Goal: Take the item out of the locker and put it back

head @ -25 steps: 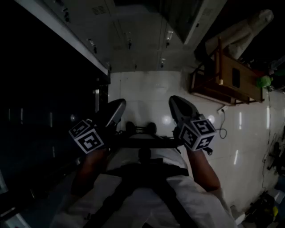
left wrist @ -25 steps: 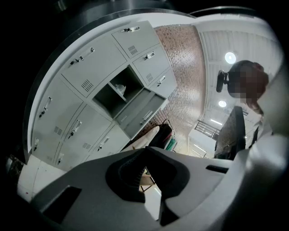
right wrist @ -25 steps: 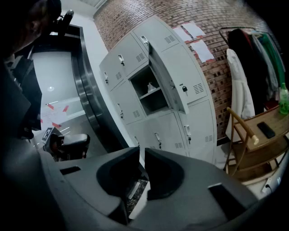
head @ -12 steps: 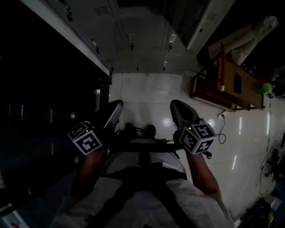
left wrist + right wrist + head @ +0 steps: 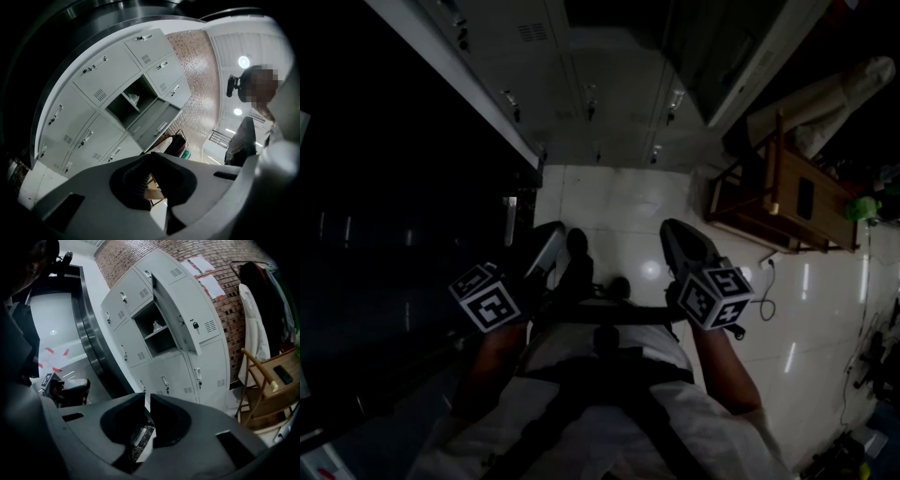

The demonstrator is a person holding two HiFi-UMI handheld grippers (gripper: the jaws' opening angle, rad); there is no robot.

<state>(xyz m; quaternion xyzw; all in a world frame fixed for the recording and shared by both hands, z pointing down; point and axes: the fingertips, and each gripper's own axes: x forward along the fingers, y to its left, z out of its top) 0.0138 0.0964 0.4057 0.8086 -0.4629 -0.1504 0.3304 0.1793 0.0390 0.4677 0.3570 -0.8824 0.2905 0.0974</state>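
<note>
The item [image 5: 157, 326] is seen as a small pale object on the shelf [image 5: 163, 334] inside the one open compartment of the locker [image 5: 140, 362], whose door [image 5: 178, 319] is swung out to the right. It is too small in every view for its material to be settled. From its size and lumpy, whitish outline it is judged to be light and possibly soft or crumpled, so little force should be needed and crushing is more to be feared than slipping. It would best be taken from the front, across its middle, with the jaws spread only a little wider than the item and kept clear of the shelf and the compartment walls. The left hand-held gripper [image 5: 150, 158] is held with its jaw tips brought together and nothing between them. The right hand-held gripper [image 5: 147, 401] is drawn almost together, only a thin slit being left, and nothing is carried in it. Both are held near the body over the white floor [image 5: 609, 202], and the item lies well apart from them, far ahead and higher, slightly left of the left hand-held gripper's line and slightly right of the right one's.
</note>
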